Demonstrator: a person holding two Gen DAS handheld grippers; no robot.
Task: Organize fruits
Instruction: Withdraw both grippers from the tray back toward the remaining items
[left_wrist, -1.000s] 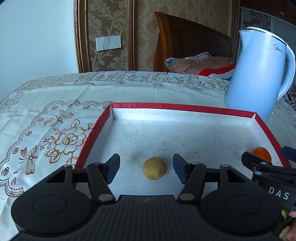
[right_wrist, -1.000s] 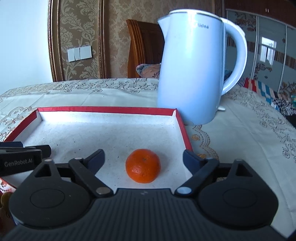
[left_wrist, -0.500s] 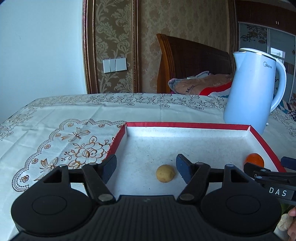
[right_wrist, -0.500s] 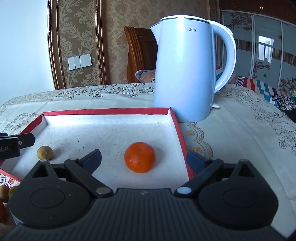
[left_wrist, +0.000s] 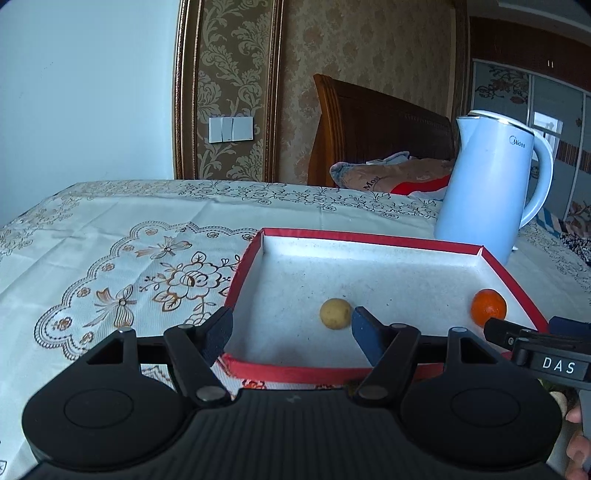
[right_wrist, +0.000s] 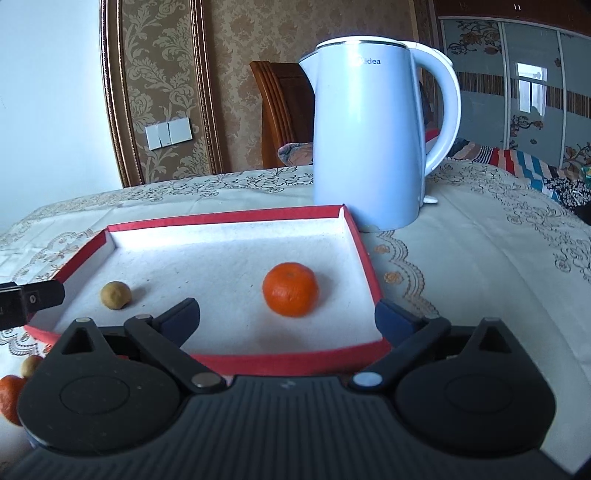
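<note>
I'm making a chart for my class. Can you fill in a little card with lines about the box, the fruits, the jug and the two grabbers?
box: red-rimmed tray, white inside, on a flowery tablecloth
fruits in box: orange and small tan fruit, apart
fruits outside box: two more near its front left corner
jug: pale blue kettle, upright behind the tray
left gripper: open, empty
right gripper: open, empty, jaws just widened

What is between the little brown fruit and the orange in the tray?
Nothing: only bare white tray floor lies between the brown fruit and the orange, clearest in the right wrist view.
</note>
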